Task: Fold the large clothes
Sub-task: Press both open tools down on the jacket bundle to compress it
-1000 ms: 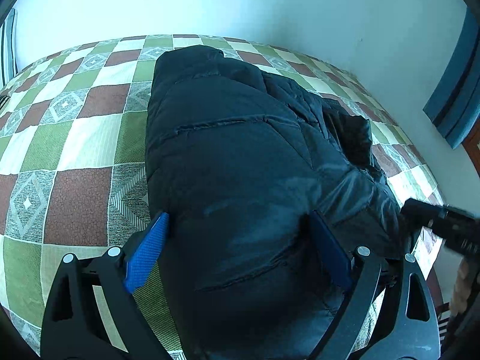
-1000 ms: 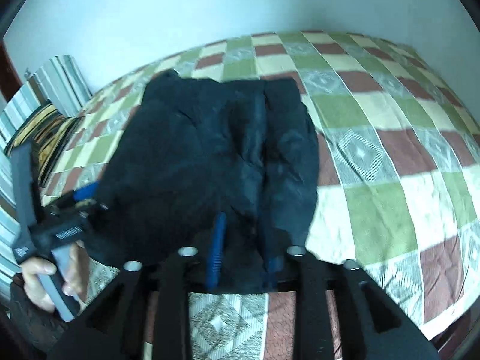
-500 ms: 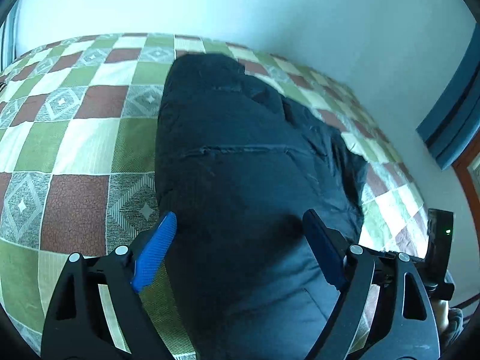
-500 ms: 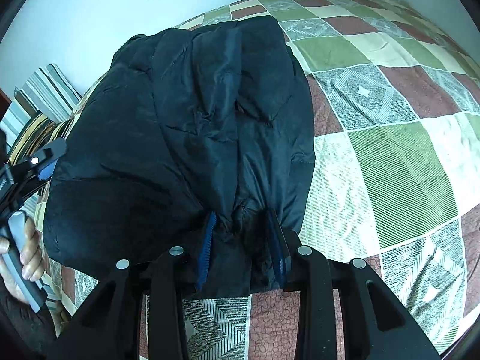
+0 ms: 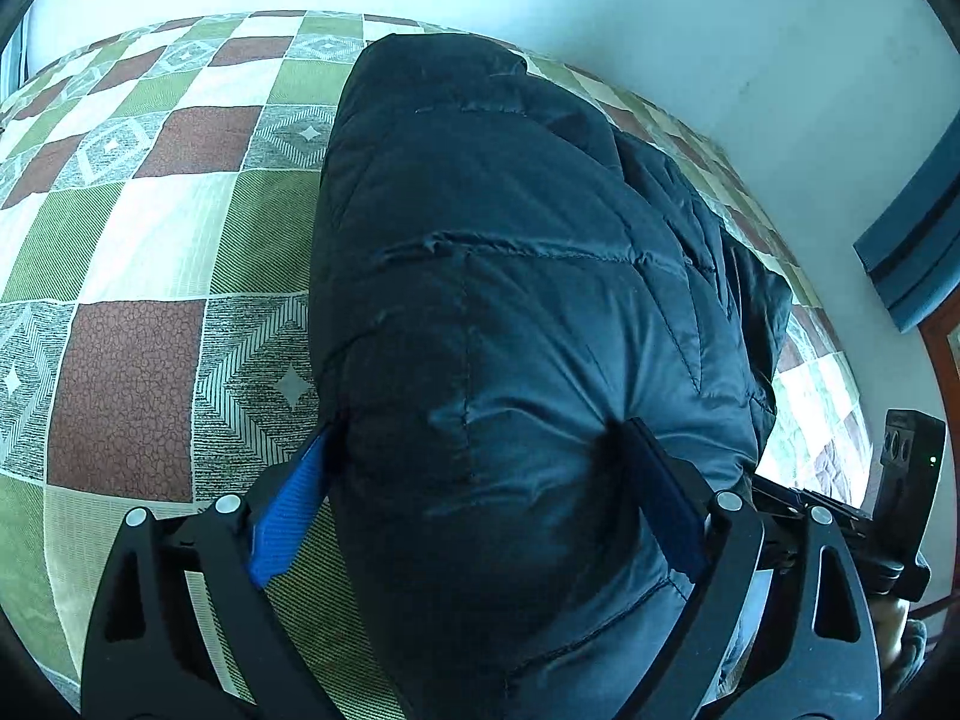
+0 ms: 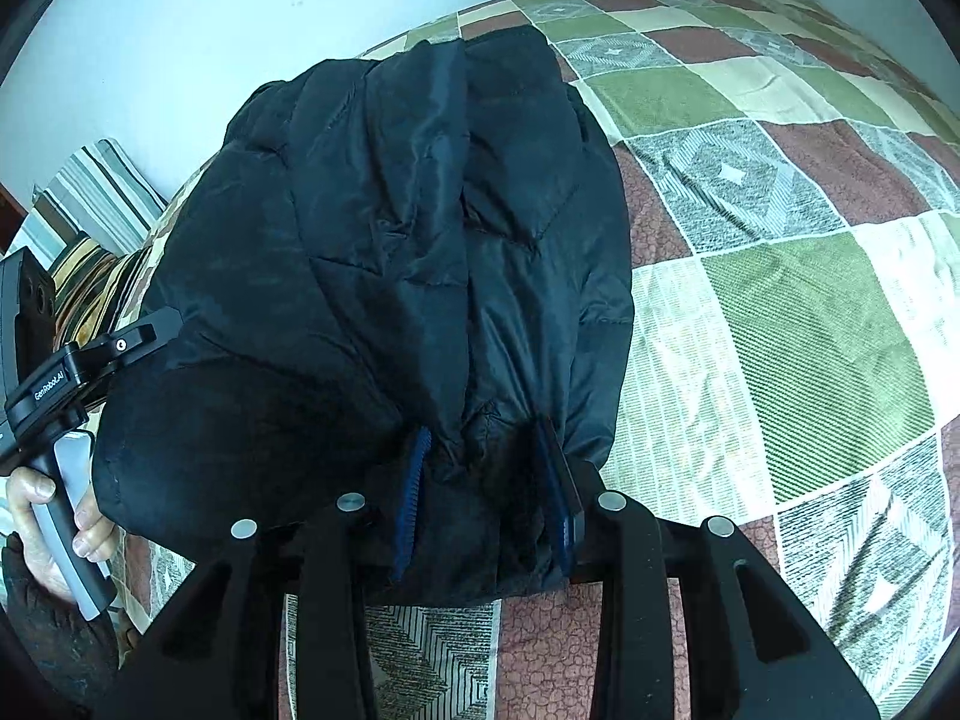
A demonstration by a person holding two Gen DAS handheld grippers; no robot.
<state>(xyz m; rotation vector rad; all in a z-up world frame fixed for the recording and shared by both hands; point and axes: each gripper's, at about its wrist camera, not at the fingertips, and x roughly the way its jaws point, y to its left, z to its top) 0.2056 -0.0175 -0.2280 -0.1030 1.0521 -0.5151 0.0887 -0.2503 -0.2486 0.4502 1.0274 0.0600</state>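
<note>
A dark navy puffer jacket (image 5: pixel 510 240) lies folded in a thick bundle on the chequered bedspread (image 5: pixel 150 240). My left gripper (image 5: pixel 480 429) straddles the near end of the bundle at a wide span. Its blue pads dent the padding on both sides, and its jaws are opening. From the other side the jacket (image 6: pixel 390 210) shows its smoother lining and a bunched hem. My right gripper (image 6: pixel 482 429) is shut on that bunched hem near the bed's edge. A hand (image 6: pixel 36 498) holds the left gripper's handle at the far left.
The bedspread (image 6: pixel 780 300) spreads out to the right of the jacket. A striped pillow (image 6: pixel 90 210) lies behind the left hand. A pale wall (image 5: pixel 660 30) runs close behind the bed, and a blue curtain (image 5: pixel 912 240) hangs at the right.
Both grippers have come down and in towards the bed with the jacket. The jacket now fills more of both views, and its bundle bulges higher between the left pads.
</note>
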